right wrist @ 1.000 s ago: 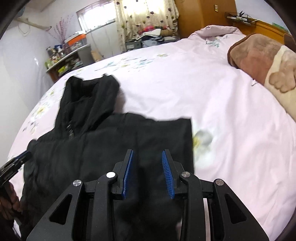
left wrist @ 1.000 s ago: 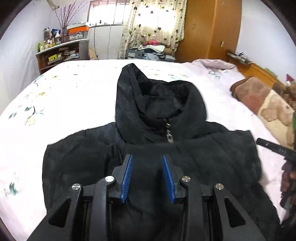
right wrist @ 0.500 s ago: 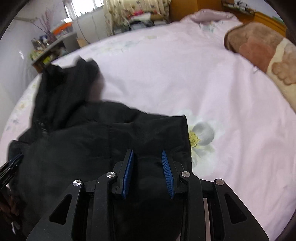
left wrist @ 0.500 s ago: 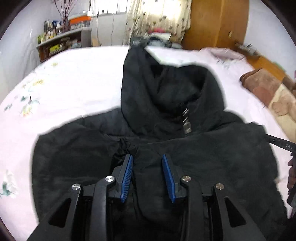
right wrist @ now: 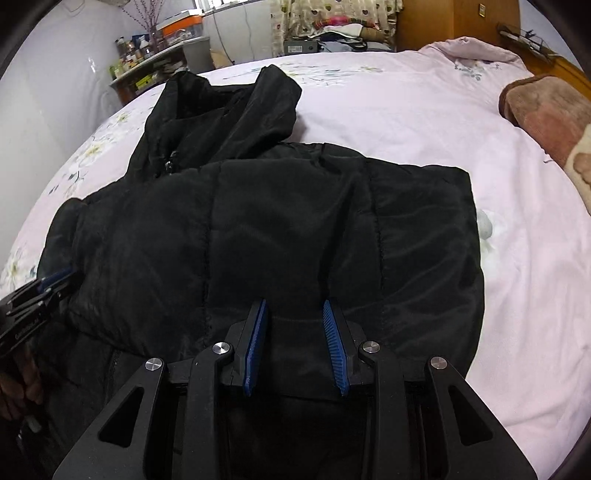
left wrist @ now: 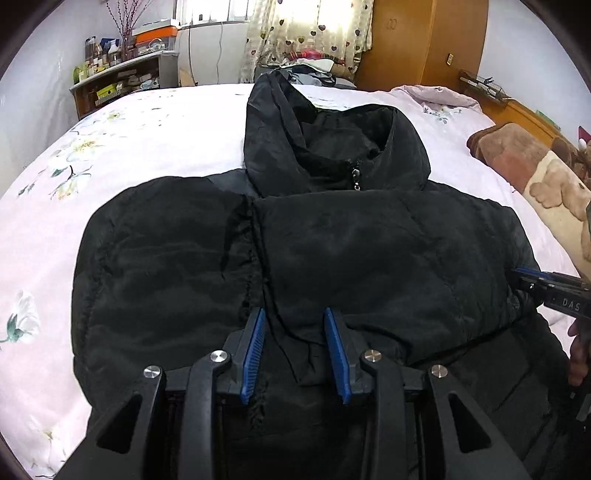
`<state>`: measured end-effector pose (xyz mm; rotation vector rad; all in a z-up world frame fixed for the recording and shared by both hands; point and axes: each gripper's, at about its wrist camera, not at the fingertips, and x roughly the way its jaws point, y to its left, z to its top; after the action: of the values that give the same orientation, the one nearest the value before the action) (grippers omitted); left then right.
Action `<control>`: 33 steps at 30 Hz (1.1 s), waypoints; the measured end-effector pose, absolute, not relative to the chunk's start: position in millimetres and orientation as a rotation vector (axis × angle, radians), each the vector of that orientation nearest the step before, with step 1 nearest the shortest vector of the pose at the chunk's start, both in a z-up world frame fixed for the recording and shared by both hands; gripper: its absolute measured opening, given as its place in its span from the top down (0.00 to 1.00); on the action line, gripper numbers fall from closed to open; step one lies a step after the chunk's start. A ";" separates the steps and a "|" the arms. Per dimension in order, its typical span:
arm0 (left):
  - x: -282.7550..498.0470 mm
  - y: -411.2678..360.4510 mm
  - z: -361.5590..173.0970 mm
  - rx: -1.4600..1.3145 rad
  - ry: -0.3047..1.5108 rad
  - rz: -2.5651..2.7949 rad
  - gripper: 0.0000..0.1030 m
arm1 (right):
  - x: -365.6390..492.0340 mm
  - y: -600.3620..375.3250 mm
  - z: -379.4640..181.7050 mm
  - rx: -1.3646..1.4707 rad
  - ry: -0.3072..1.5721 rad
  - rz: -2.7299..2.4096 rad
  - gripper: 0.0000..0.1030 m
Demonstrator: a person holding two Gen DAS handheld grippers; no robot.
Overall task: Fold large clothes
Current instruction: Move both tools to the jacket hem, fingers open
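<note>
Holding my left hand-held gripper (left wrist: 293, 347) and right hand-held gripper (right wrist: 295, 341), each clamped on a fold of the black jacket (left wrist: 332, 251), spread on the near bed (left wrist: 147, 122).

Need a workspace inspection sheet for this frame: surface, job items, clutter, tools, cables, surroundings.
Surface: bed with pink floral sheet, mostly bare to the right of the jacket.
Job's things: black hooded puffer jacket lying flat, hood towards the far side, zipper pull visible at the collar.
Clutter: brown blanket at the bed's right edge.
Tools: left tool and right tool low over the jacket, jaws partly apart, fabric between; grip unclear.
Cables: one hanging down the far wall.
Surroundings: cluttered shelf, heart-print curtain, wooden wardrobe.
</note>
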<state>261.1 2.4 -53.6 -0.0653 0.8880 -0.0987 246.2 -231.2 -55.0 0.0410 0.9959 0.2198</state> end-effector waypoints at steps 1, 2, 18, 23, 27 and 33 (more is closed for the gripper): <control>258.6 3.7 -51.0 -0.067 0.892 -0.098 0.65 | 245.3 -232.5 -51.5 0.042 0.999 0.217 0.68; 255.6 4.2 -47.2 -0.073 0.893 -0.098 0.65 | 242.5 -233.0 -46.8 0.043 0.999 0.214 0.68; 165.4 7.0 31.2 -0.146 0.814 -0.061 0.54 | 141.1 -214.8 18.8 0.138 0.901 0.288 0.63; 157.1 4.9 38.8 -0.142 0.796 -0.058 0.52 | 125.3 -207.9 25.6 0.132 0.892 0.308 0.61; 152.3 5.9 42.8 -0.139 0.794 -0.059 0.50 | 123.0 -199.1 31.5 0.112 0.882 0.329 0.60; 161.7 8.8 43.6 -0.140 0.790 -0.063 0.50 | 133.1 -188.4 35.1 0.101 0.872 0.352 0.57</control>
<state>161.7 8.8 43.6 -0.1403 0.7897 -0.0625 133.1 -188.4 35.1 0.1008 0.8717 0.3525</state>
